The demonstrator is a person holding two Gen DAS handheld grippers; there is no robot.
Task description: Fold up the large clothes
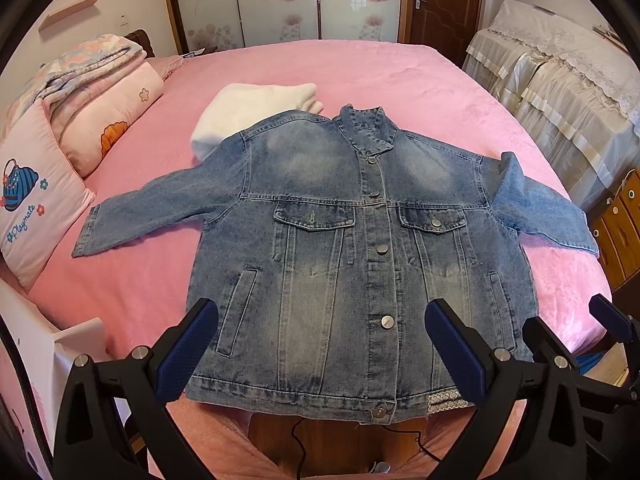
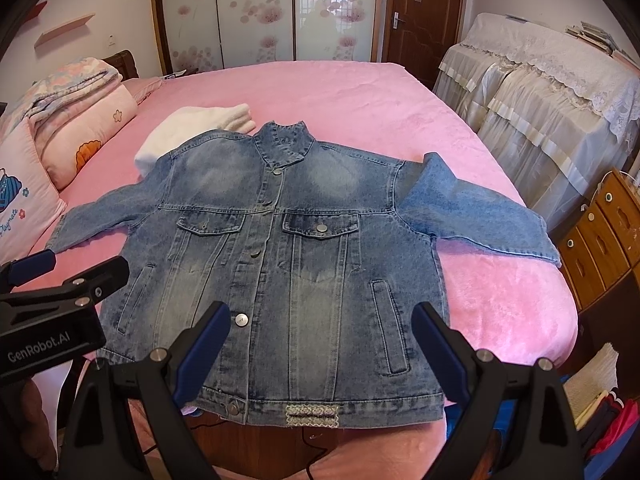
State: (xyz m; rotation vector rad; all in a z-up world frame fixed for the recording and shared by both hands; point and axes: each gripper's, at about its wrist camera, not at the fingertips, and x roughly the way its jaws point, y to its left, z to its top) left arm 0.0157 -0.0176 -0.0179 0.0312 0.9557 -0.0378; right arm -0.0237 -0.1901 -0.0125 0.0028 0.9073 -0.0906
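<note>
Denim jacket lies spread flat, buttoned, front up on the pink bed, its hem nearest both tools. Left hand-held gripper and right hand-held gripper hover open, empty.

A bedroom in daylight: pink-covered bed, floral sliding wardrobe doors beyond, brown door beside them, lace-draped furniture at right, pillows at left.

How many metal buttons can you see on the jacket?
7 on the jacket: six down the front, from collar to hem, though one mid-chest barely shows, and one on a chest pocket flap. Others may be hidden.
</note>
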